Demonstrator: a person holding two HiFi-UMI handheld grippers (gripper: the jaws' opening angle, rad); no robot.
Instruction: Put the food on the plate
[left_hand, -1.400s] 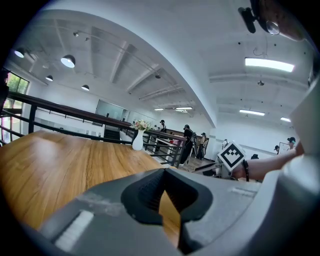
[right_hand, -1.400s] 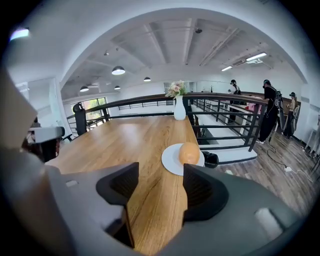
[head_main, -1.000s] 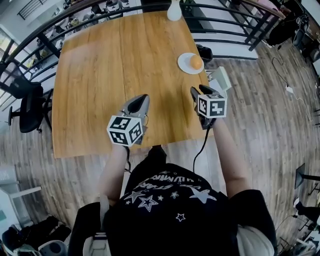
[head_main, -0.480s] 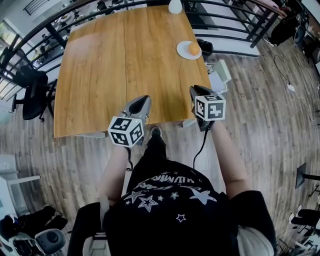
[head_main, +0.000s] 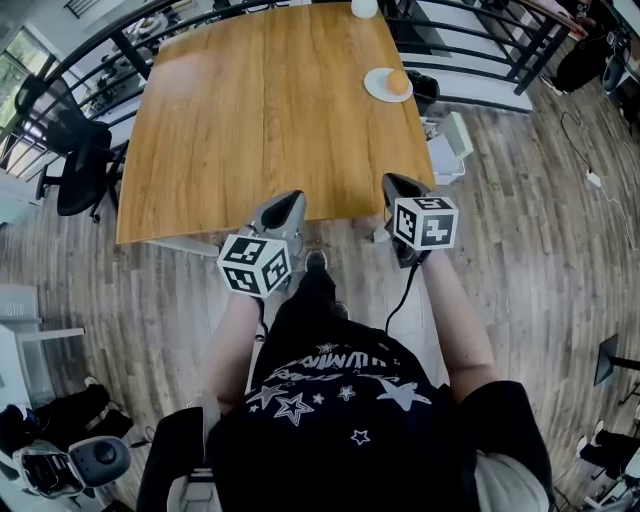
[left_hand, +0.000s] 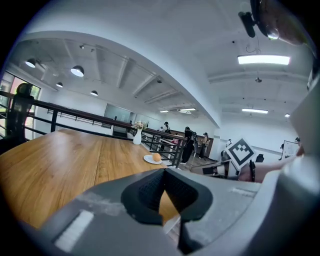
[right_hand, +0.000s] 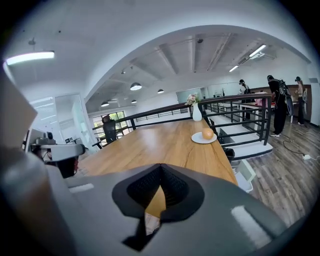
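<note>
The long wooden counter (head_main: 260, 110) stretches away from the person. The left gripper (head_main: 290, 197) and right gripper (head_main: 393, 182) hang off its near edge, each with fingers pressed together on nothing. At one o'clock, on the far corner, the white plate (head_main: 372, 82) already carries the round orange food (head_main: 398, 83), so the job looks done, with no move left. A white vase (head_main: 364, 7) at twelve is cut off.

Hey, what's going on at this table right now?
A person stands at the near edge of a wooden table, holding a left tool and a right tool, both shut and empty. The round orange food sits on the white plate at the far right corner, near a white vase. Neither tool is near it.
</note>
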